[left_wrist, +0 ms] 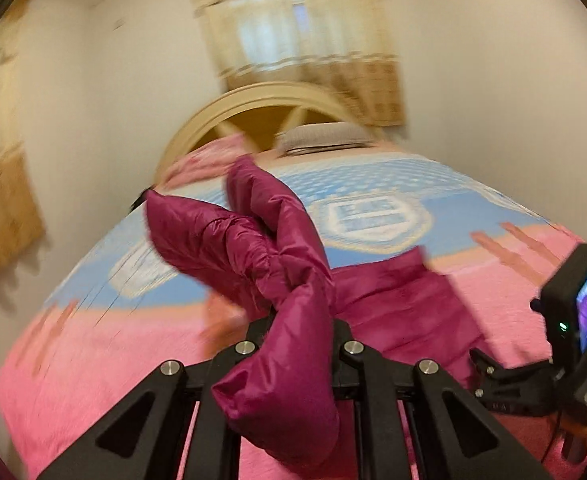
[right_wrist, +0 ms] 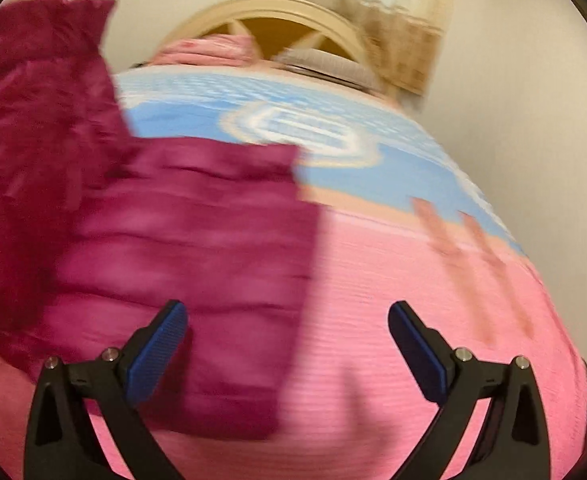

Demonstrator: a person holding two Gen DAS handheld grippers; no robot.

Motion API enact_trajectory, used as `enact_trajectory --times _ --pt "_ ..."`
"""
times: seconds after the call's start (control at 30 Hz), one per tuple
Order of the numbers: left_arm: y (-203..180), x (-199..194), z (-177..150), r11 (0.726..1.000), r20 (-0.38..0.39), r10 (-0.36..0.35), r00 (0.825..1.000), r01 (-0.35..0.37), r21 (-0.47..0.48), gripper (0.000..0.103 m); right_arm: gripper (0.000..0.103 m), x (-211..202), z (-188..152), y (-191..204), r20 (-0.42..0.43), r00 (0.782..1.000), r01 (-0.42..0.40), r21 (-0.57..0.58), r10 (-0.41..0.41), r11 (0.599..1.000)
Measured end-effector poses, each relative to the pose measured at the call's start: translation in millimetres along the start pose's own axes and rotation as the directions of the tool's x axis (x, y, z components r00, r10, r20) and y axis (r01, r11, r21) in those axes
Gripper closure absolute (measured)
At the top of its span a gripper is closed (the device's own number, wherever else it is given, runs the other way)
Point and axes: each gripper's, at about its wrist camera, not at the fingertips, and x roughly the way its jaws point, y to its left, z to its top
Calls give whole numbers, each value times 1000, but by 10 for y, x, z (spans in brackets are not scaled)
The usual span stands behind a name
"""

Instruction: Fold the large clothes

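- We lift a sleeve of the magenta quilted puffer jacket (left_wrist: 277,248), clamped in our left hand-held gripper (left_wrist: 299,332); the right hand-held gripper (right_wrist: 287,320) hangs wide open and empty.
- Next, we judge, the sleeve needs laying across the jacket body on the pink-and-blue bed (right_wrist: 413,280).

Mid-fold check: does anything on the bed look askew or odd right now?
Yes. The magenta puffer jacket's sleeve is twisted and bunched where the left hand-held gripper pinches it, raised off the bed. The jacket body lies crooked. The right hand-held gripper is open, holding nothing.
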Motion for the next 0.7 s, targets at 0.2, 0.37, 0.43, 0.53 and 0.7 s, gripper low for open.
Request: enact_trajectory --times 0.2,0.37,0.43,0.53,0.7 --pt "-991 331 3 975 -35 -109 993 114 191 91 1 187 -326 -1068 -81 989 133 145 -122 980" --pt "-1692 728 -385 923 -117 -114 987 148 354 91 1 230 -533 -1466 -129 980 176 224 -149 959" --pt "-1842 791 -526 906 -121 -90 989 132 403 89 1 252 -585 -1517 -138 979 178 236 -148 955" --pt "-1948 784 -580 892 -108 -72 992 112 438 78 1 261 -652 -1532 -142 980 170 247 -138 954" --pt "-2025 481 -467 872 -41 -72 997 82 482 42 1 283 -637 -1561 -138 982 160 264 -127 951"
